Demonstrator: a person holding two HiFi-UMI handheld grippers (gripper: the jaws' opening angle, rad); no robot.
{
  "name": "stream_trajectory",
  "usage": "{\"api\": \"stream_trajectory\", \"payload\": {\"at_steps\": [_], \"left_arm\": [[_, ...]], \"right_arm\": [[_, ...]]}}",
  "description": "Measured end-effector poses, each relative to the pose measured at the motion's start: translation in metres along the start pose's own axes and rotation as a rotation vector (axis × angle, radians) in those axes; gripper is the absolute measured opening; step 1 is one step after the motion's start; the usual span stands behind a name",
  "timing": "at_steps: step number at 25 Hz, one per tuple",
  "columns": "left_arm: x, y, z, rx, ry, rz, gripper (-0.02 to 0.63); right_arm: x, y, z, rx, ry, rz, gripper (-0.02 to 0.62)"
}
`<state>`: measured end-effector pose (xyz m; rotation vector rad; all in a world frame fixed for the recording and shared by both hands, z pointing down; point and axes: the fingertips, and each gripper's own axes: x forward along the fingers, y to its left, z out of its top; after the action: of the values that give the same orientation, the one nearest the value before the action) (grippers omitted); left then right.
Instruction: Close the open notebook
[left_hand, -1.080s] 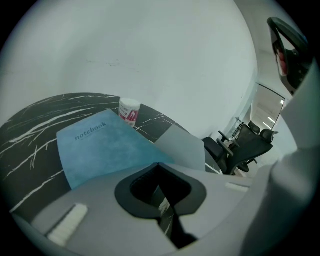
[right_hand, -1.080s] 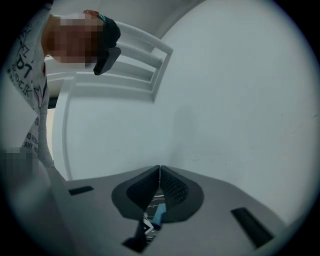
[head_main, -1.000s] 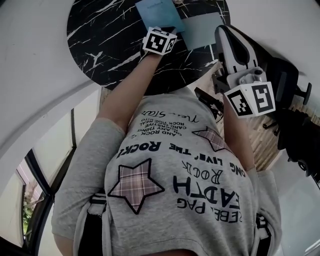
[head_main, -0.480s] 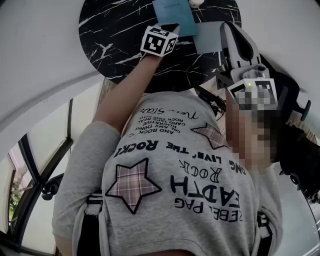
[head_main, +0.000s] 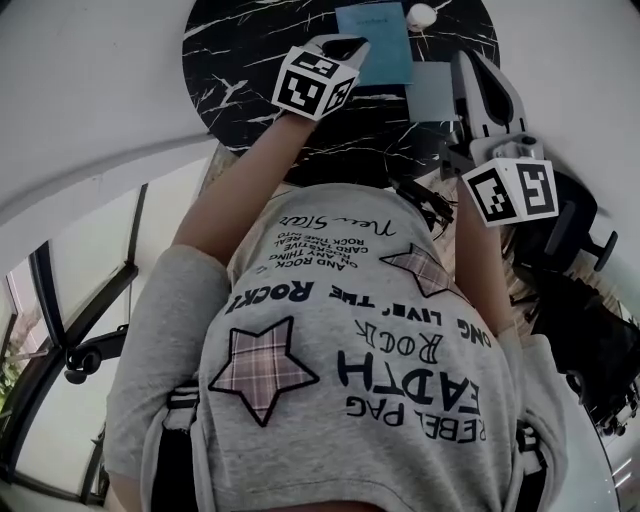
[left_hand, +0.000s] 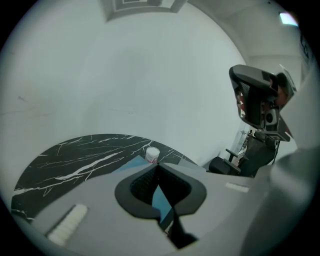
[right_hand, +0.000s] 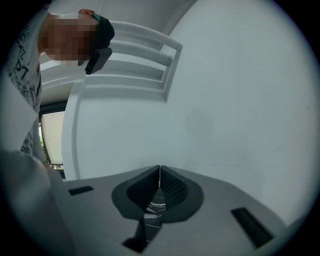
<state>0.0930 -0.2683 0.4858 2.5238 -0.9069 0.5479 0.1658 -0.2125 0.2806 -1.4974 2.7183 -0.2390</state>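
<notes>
The notebook lies on a round black marble table. Its blue cover stands raised off the table and leans toward the grey-blue inner page. My left gripper is shut on the cover's left edge. In the left gripper view a blue strip of cover shows between the closed jaws of my left gripper. To the right of the notebook my right gripper hovers shut and holds nothing. In its own view the right gripper points level at a white wall.
A small white bottle stands on the table just beyond the notebook, also seen as the bottle ahead of the left jaws. A dark office chair stands to the right of the table. A white wall curves behind.
The left gripper has risen and the blue cover has come up with it, swinging toward the grey page. The right gripper has drifted slightly.
</notes>
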Motion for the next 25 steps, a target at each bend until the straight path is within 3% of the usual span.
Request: {"api": "stream_trajectory", "payload": {"at_steps": [13, 25], "left_arm": [[-0.076, -0.003, 0.047, 0.102, -0.169, 0.048, 0.009], [-0.178, 0.041, 0.100, 0.041, -0.407, 0.216, 0.009]], "right_arm": [[0.003, 0.009, 0.016, -0.022, -0.018, 0.016, 0.012], [-0.017, 0.005, 0.027, -0.052, -0.026, -0.014, 0.012]]}}
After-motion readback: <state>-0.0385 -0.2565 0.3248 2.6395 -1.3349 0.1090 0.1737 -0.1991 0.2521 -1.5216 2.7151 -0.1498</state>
